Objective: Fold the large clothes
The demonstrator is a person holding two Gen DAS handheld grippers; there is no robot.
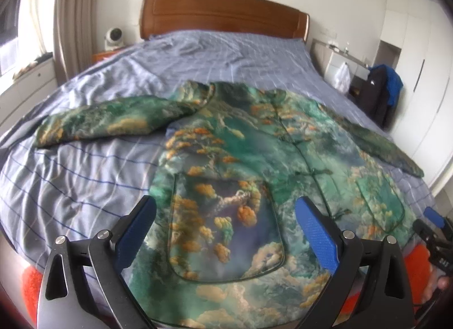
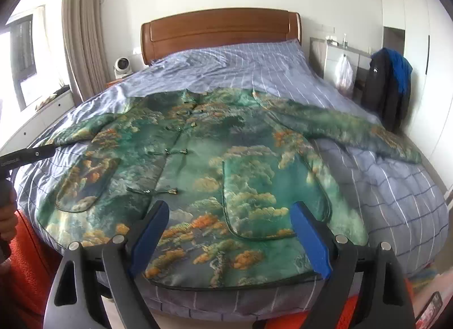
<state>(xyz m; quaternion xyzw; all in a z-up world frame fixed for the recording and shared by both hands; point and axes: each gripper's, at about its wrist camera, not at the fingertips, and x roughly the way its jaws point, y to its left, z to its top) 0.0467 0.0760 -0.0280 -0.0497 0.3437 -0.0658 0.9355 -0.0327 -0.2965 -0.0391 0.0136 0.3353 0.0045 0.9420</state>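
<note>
On the striped bed (image 2: 382, 187), a green patterned jacket (image 2: 203, 164), spread flat.

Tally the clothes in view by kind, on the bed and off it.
Jacket spread flat on the bed: 1
Dark and blue garments hanging by the wardrobe: cannot tell how many, counted as 1 bundle
Total: 2

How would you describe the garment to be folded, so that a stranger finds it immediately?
Start from the bed with the wooden headboard. The jacket lies flat on its blue checked cover, sleeves spread wide. Only it bears a green and orange landscape print.
</note>
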